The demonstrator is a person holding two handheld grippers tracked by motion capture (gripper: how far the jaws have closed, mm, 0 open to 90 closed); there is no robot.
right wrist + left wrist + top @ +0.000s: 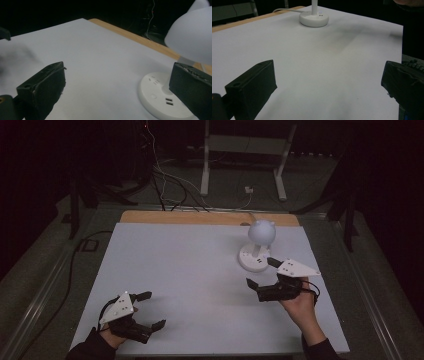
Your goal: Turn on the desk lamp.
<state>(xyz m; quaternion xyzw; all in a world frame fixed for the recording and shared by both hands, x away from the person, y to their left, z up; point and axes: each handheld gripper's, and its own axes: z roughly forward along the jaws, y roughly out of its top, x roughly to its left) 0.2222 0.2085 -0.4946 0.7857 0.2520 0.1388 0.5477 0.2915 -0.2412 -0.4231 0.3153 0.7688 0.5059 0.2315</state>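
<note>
Lamp: the small white desk lamp point(258, 245) stands upright on the far right part of the worktop point(190, 270), round head above a round base, its cord trailing off the back edge.
Right claw: your right claw point(260, 272) hovers just beside the lamp's base, on its near side, jaws spread wide and holding nothing.
Left claw: your left claw point(151, 310) sits at the near left corner of the worktop, also wide open and empty, well apart from the lamp.
Key relation: from the right claw the lamp lies forward and slightly to the right. In the right gripper view the base point(162, 97) shows beside the right-hand jaw, not centred in the gap, and the head point(192, 37) looms above it.
Long axis: the lamp's stem runs vertically, so you would likely close on it from the side, jaws level.
Nearer hand: the right one by far; the left gripper view has the base point(314, 18) far off across bare worktop.
Buttons: small marks sit on the base's top face; which are switches or sockets you cannot tell from here.
Containers: there are none on the worktop.
Likely next: shift the right claw a little rightward to bring the lamp between its jaws.
</note>
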